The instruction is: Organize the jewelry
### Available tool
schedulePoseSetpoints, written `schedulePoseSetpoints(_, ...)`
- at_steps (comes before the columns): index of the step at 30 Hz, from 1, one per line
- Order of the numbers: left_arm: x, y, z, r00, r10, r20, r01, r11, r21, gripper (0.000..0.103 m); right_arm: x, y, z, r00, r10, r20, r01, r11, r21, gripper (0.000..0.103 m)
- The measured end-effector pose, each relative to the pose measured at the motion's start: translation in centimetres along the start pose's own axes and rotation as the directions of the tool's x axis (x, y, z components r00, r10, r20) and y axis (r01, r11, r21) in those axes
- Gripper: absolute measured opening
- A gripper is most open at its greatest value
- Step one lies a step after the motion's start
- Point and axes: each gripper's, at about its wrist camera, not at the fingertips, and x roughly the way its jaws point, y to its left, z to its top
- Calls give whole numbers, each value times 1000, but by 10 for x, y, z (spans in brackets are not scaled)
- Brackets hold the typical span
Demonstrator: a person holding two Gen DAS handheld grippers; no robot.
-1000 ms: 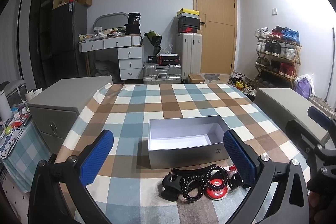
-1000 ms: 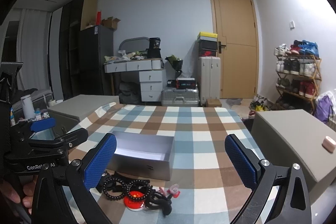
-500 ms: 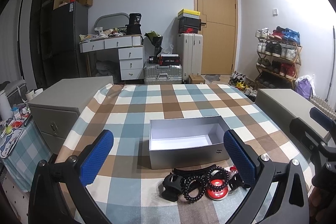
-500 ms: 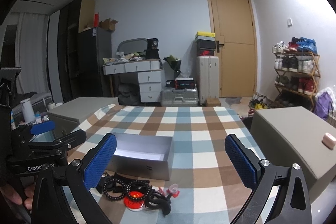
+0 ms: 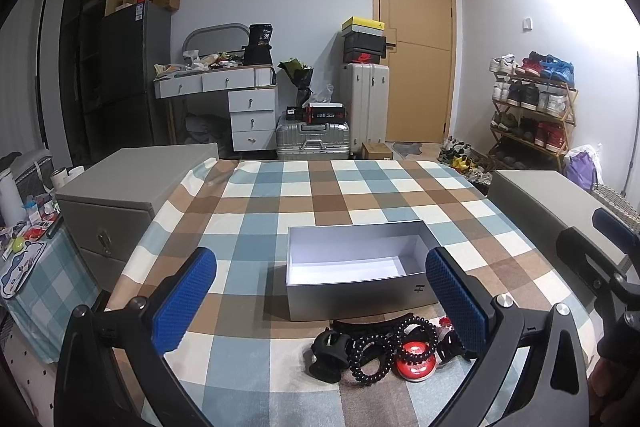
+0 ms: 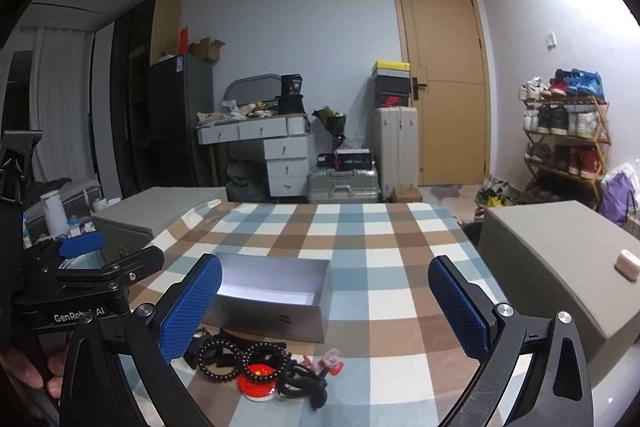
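An open, empty grey box [image 5: 356, 269] stands on the checked tablecloth [image 5: 280, 203]; it also shows in the right wrist view [image 6: 272, 297]. In front of it lies a pile of jewelry: black bead bracelets [image 5: 374, 349], a black hair claw [image 5: 328, 351], a red round badge [image 5: 416, 367]. The right wrist view shows the same bracelets [image 6: 236, 357], the badge [image 6: 258, 381] and a small pink clip [image 6: 330, 361]. My left gripper [image 5: 318, 299] is open and empty above the pile. My right gripper [image 6: 326, 303] is open and empty, to the right of the pile.
Grey cabinets flank the table on the left [image 5: 120, 187] and on the right [image 6: 560, 259], the right one carrying a small pink case [image 6: 626, 261]. A desk, suitcases, a door and a shoe rack stand beyond.
Both grippers have stayed open and nearly still. The right gripper has tilted up slightly. The jewelry and box have not moved.
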Motion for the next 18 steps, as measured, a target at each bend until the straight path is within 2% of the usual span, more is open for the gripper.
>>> schedulePoseSetpoints(11,3,-1,-2,1000,7,-15,-7,1000,-12,102,1,0,-1,1000,3,-3,-3,1000,-4,103)
schedulePoseSetpoints(18,3,1,-4,1000,5,-18,-5,1000,-13,102,-2,1,-6,998,60,8,-59,998,-16,103)
